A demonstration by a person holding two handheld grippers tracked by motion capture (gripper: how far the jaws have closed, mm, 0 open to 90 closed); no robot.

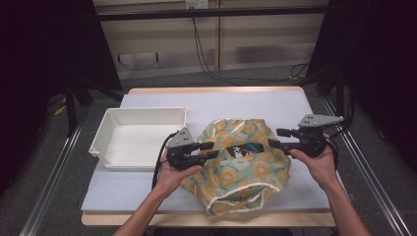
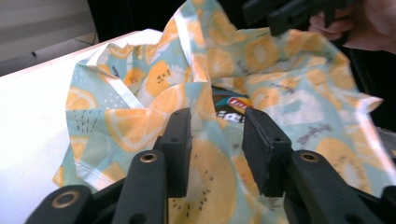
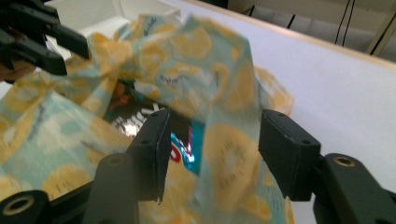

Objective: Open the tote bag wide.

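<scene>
The left gripper [image 1: 209, 150] and right gripper [image 1: 275, 137] both stand released, jaws apart with nothing pinched, at either side of the crumpled teal cloth bag printed with orange slices [image 1: 241, 164]. It lies on the near middle of the white table [image 1: 255, 105], a dark snack packet [image 1: 242, 149] showing in its mouth. A white plastic bin [image 1: 110, 132] sits left.

The dark packet [image 1: 241, 149] shows through a gap in the orange-print cloth bag [image 1: 248, 169], which covers most of it; its lettering is too small to read from above. In the right gripper view the cloth is blurred between the right claw [image 3: 212, 149] jaws, so contact cannot be told. In the left gripper view the other hand [image 2: 359, 23] is cut off by the top right edge. The white tray [image 1: 105, 130] hides its near inner wall.
</scene>
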